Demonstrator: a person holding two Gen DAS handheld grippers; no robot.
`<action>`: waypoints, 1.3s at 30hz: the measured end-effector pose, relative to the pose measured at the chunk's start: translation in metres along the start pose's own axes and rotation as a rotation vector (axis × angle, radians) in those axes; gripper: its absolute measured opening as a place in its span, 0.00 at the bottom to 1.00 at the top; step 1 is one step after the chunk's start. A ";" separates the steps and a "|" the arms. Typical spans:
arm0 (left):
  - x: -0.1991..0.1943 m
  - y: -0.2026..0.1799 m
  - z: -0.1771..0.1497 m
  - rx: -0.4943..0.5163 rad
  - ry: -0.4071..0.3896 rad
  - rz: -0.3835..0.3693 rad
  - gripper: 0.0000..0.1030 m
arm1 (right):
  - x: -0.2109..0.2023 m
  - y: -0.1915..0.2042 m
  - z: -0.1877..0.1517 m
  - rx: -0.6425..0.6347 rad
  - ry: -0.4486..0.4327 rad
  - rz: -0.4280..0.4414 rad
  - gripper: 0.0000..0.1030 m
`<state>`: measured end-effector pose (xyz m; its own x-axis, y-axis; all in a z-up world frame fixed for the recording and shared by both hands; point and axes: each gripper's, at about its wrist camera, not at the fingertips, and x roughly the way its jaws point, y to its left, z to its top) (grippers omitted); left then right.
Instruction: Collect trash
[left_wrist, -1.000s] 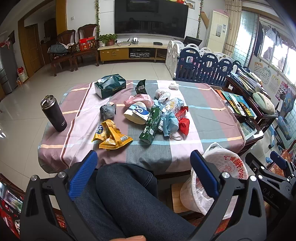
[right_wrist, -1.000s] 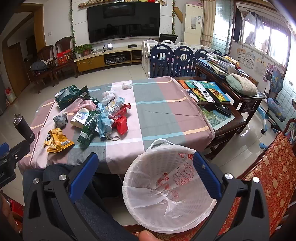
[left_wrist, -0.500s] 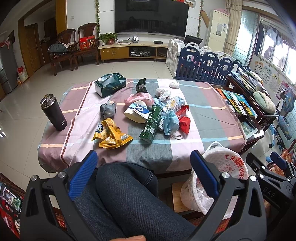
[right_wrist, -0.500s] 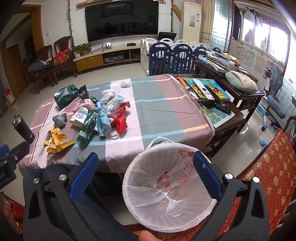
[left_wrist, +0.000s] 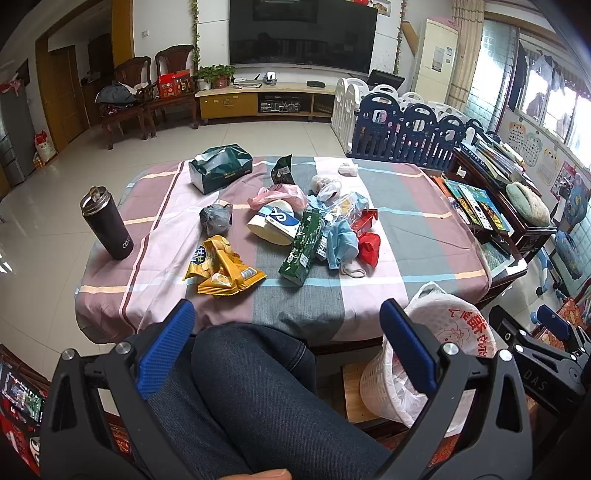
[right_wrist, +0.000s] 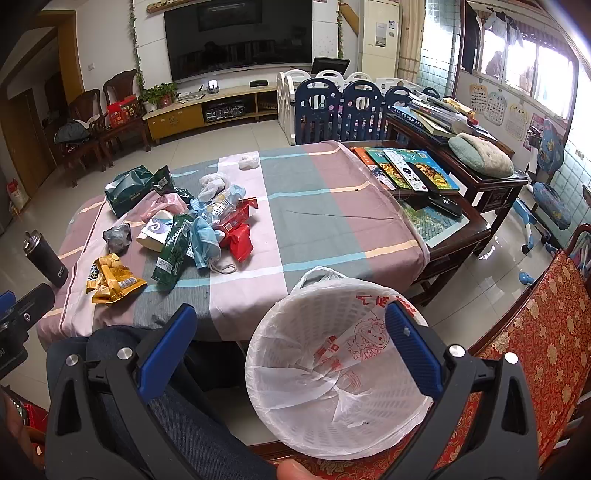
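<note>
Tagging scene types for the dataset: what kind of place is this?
Most likely a family living room in a home. A large wall TV hangs over a low media cabinet, a child's playpen fence stands behind the cloth-covered table of trash, and wooden armchairs line the wall.

Both wrist views low, facing table (left_wrist: 369, 295); share trash pile (right_wrist: 192, 236).

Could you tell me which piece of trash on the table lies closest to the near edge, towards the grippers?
The crumpled yellow snack bag. It sits nearest the table's front edge, left of the long green packet; the other pieces lie farther back.
</note>
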<state>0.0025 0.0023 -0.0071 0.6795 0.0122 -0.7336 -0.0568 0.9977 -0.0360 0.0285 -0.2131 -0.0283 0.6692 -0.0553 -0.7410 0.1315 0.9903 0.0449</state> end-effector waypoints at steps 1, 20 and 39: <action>0.000 0.000 0.000 0.000 0.001 0.000 0.97 | 0.000 0.000 0.000 0.000 0.001 -0.001 0.97; 0.004 0.000 -0.002 0.000 0.008 0.002 0.97 | 0.001 0.001 0.000 0.001 0.003 -0.003 0.97; 0.004 0.000 -0.002 0.000 0.010 0.002 0.97 | 0.003 0.001 -0.002 -0.004 0.010 -0.004 0.97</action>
<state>0.0042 0.0026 -0.0116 0.6721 0.0132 -0.7403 -0.0581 0.9977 -0.0351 0.0294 -0.2122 -0.0319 0.6616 -0.0578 -0.7476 0.1313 0.9906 0.0396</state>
